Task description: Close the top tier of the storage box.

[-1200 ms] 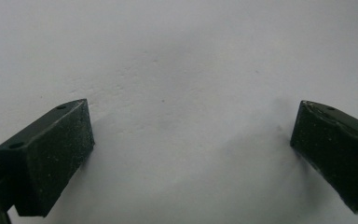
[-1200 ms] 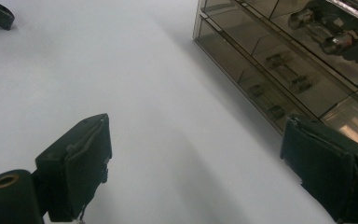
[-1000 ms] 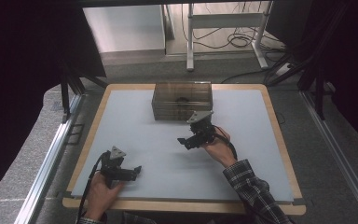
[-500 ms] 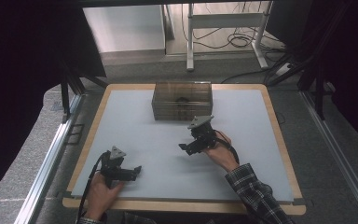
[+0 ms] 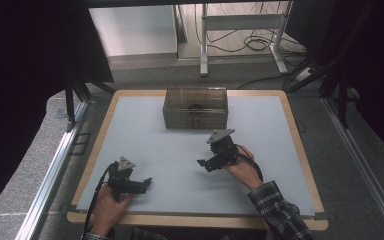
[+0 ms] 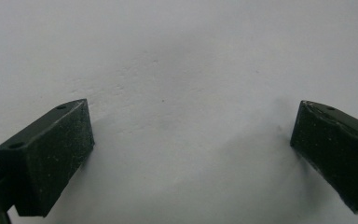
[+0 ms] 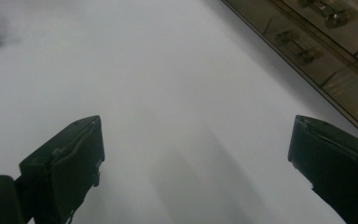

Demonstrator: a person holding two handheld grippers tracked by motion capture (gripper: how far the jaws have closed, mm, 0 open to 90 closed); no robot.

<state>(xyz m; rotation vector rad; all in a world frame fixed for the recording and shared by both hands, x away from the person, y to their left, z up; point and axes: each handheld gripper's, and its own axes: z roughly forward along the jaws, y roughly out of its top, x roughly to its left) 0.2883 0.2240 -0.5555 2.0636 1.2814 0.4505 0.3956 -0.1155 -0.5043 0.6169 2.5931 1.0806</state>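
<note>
Clear plastic bin sits at the middle of the table's far edge, long side square to you, resting flat on the pale grey mat. Walls look thin, stiff and smooth, so expect it to be light and slippery and to skid rather than lift if you push low; judged best hold is a pinch over the top rim of the near wall, or one jaw inside and one outside a short end. A small dark object lies on the bin floor, too small to identify from the high view; in the right gripper view, through the tinted wall, you get dark bolt-like metal shapes, partly cut off at the frame edge, and some may be reflections. Your right gripper hovers near the bin's near wall, right of table centre, jaws spread wide with nothing between them, pointing left across the mat. Your left gripper rests by the near left corner, jaws also wide apart and empty; its own view gives bare mat with faint dents. Bin's far wall and any lid are hard to make out.
</note>
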